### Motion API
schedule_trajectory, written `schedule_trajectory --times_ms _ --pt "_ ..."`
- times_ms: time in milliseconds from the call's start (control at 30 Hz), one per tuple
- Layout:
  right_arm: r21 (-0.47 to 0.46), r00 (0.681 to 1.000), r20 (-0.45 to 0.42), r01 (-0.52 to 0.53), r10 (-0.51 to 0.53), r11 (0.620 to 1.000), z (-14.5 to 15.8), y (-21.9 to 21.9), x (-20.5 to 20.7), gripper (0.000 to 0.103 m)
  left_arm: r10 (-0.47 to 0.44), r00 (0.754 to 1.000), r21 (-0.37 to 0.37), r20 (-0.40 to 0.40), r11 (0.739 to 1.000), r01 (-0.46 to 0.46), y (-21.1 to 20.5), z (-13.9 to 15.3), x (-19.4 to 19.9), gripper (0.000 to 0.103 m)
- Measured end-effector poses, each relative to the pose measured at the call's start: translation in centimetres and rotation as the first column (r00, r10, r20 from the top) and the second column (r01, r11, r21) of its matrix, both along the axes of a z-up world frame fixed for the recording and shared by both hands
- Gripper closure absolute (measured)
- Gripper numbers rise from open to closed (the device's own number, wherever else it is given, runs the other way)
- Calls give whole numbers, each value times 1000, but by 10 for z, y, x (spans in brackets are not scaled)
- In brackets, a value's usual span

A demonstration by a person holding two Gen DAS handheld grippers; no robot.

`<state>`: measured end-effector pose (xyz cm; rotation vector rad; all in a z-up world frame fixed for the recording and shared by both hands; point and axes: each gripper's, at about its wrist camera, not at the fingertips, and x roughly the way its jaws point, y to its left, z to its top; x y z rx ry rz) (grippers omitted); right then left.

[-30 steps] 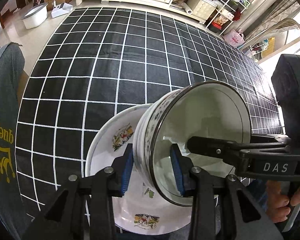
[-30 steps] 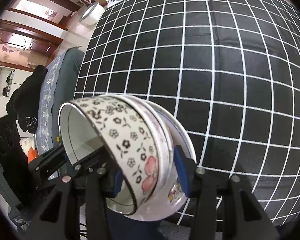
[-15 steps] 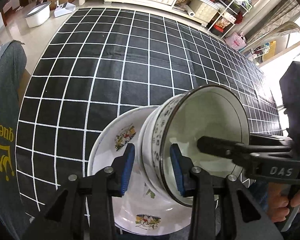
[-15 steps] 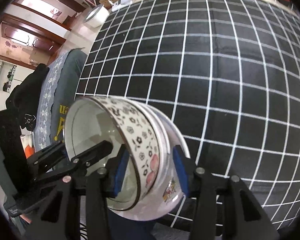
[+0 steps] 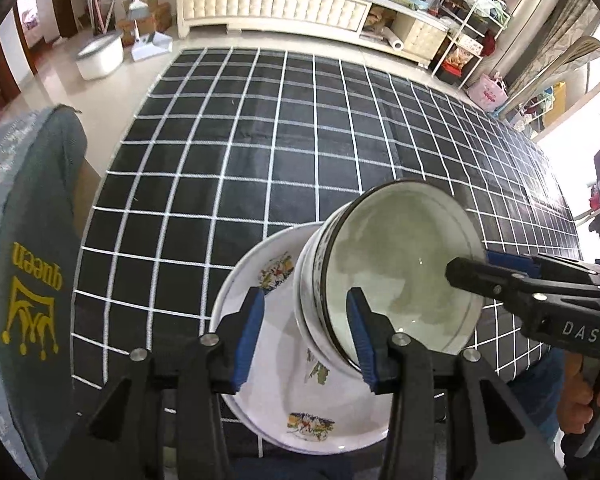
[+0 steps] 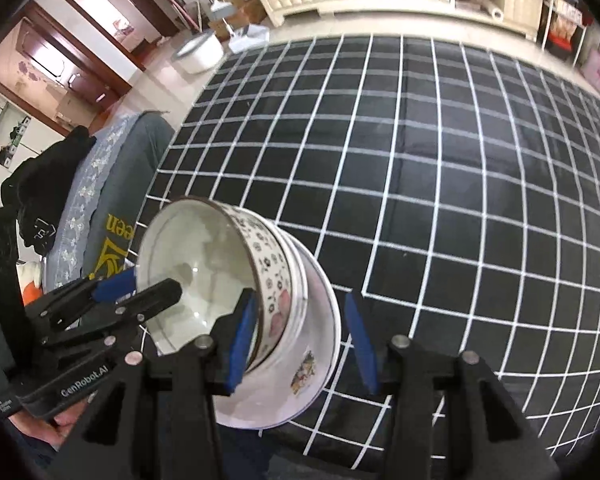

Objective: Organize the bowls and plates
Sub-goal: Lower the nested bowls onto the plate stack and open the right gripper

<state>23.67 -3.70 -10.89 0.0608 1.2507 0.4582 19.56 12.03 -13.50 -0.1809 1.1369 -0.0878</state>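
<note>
Above the black grid tablecloth (image 5: pixel 260 160) and its decorated plate (image 5: pixel 284 400), a tilted stack of nested bowls (image 5: pixel 400 272) appears ready for setting down: the left gripper (image 5: pixel 305 320) has just widened, its outer pad off the rim, and the right gripper (image 6: pixel 300 312) is likewise spread astride it.

The stack of 2 floral ceramic bowls (image 5: pixel 396 280) tilts on its side in the white printed plate (image 5: pixel 296 404) at the near edge of the black white-gridded tablecloth (image 5: pixel 300 152); a grey cloth-draped chair (image 5: pixel 28 260) stands left.
</note>
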Motion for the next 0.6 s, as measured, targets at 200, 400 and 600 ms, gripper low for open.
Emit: schedule_trajectory --times_ms 200,400,600 --pt "-19 992 121 -29 31 999 30 -2 -20 53 32 995 54 95 998 -37 3 34 -24 63" --pt "0 970 241 -29 28 1000 64 -12 -48 53 25 963 92 269 994 -52 -17 83 -63 63" --pt "29 937 349 -9 -2 1000 99 -33 -83 53 -25 919 65 394 998 -1 -41 123 -95 63"
